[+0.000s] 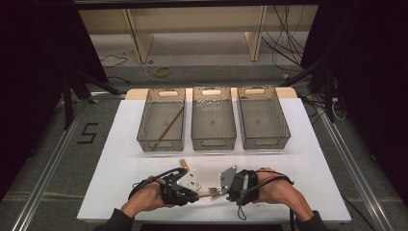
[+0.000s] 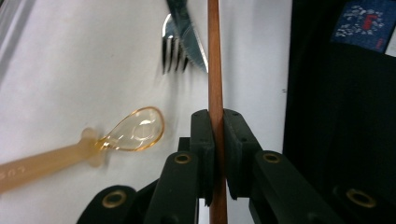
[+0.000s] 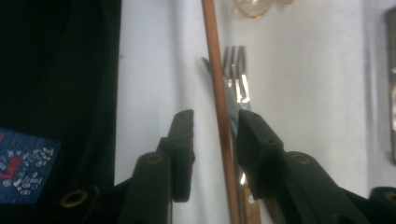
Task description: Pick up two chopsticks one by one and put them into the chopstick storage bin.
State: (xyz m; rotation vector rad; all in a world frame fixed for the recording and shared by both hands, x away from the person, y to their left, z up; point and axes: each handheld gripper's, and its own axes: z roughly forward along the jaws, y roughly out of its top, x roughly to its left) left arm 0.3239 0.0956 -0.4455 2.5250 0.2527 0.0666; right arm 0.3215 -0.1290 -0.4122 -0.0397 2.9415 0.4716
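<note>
the left gripper (image 2: 218, 140) has its two black jaws clenched on a thin brown stick (image 2: 215, 70), pads pressed flat against both sides of it. the stick runs straight out past the jaw tips, over the white table (image 2: 70, 70). just beside the stick, past the tips, lie a steel fork (image 2: 172, 51) and a knife blade (image 2: 189, 35), the blade's tip reaching right up to the stick. further from the stick, on the same side, an amber spoon (image 2: 135, 130) with a pale handle rests flat on the table.

the right gripper (image 3: 212, 126) stands released: its jaws are parted around the same stick (image 3: 215, 70), with a clear gap on one side; on the other side the stick runs close by the pad, and i cannot tell whether they touch. the fork (image 3: 236, 74) lies right against the stick there, partly under that jaw.

from above, the two grippers, left (image 1: 195, 185) and right (image 1: 216, 188), face each other over the near edge of the table (image 1: 317, 183), with the stick (image 1: 206, 194) bridging the short gap between them and the cutlery just beside it. well beyond the stick, three clear bins (image 1: 213, 120) sit in a row; the left-hand one holds another stick (image 1: 169, 126) lying slantwise.
</note>
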